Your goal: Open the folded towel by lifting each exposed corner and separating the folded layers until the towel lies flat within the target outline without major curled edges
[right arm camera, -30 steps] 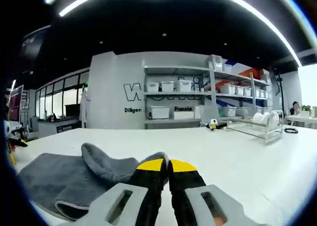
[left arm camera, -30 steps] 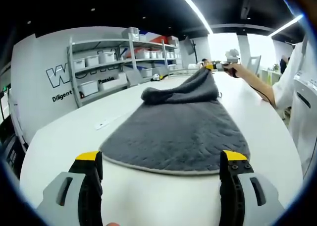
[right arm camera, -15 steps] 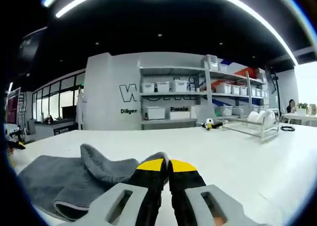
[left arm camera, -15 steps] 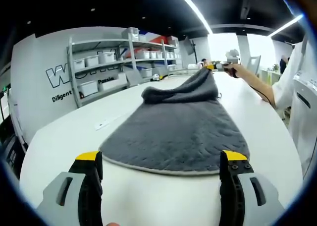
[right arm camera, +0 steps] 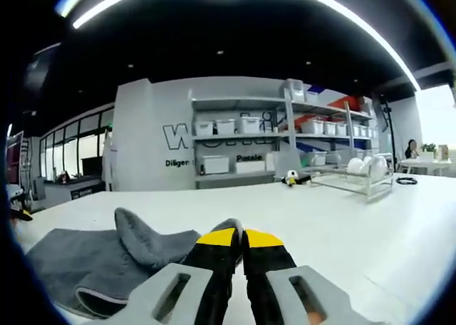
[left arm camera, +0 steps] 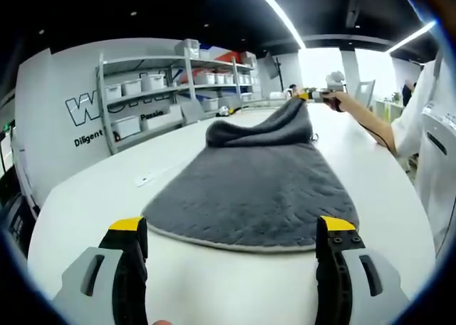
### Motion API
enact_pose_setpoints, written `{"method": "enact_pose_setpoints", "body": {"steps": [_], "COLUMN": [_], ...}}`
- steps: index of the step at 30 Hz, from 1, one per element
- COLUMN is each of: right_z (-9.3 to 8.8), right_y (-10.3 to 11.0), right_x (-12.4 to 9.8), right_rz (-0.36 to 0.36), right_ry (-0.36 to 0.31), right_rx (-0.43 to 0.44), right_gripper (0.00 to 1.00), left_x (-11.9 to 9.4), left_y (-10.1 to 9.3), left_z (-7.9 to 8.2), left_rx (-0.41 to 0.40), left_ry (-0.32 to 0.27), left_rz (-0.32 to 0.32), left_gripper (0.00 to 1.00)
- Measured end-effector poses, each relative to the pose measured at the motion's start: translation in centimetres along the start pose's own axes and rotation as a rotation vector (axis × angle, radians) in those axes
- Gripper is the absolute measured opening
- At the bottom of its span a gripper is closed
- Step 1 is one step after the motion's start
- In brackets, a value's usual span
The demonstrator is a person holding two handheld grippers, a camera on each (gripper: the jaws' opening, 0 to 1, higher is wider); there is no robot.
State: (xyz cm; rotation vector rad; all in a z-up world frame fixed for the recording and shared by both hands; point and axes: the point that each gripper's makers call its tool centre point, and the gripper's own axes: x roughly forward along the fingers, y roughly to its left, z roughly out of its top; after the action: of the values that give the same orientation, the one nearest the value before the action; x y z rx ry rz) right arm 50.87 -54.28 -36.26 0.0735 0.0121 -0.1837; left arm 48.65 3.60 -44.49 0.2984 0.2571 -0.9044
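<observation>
Lifted slightly higher, the towel (left arm camera: pixel 256 182) corner stays pinched in the right gripper (right arm camera: pixel 239 241); left gripper (left arm camera: pixel 231 232) jaws spread before its hem.

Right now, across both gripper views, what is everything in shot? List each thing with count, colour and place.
towel: one, dark grey, on the table, far corner lifted
table: one, white, under the towel
shelving unit: one, grey, by the back wall, holding white bins
dish rack: one, white, far right on the table
left tongs: yellow-tipped, open, hovering at the towel's near edge
right tongs: yellow-tipped, shut on the towel's far corner
person's arm: one, white sleeve, reaching to the right tongs
</observation>
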Motion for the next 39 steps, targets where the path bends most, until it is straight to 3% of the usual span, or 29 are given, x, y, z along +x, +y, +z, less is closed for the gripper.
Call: {"method": "enact_pose_setpoints", "body": {"steps": [39], "right_z": [-0.1], "right_y": [-3.0], "right_x": [-0.8], "right_rz": [-0.105], "right_ry": [-0.006], "right_rx": [0.009], "right_gripper": [0.00], "left_x": [-0.1], "left_y": [0.0], "left_z": [0.0], "left_rx": [0.003], "left_ry": [-0.001], "left_rz": [0.003], "left_gripper": [0.97]}}
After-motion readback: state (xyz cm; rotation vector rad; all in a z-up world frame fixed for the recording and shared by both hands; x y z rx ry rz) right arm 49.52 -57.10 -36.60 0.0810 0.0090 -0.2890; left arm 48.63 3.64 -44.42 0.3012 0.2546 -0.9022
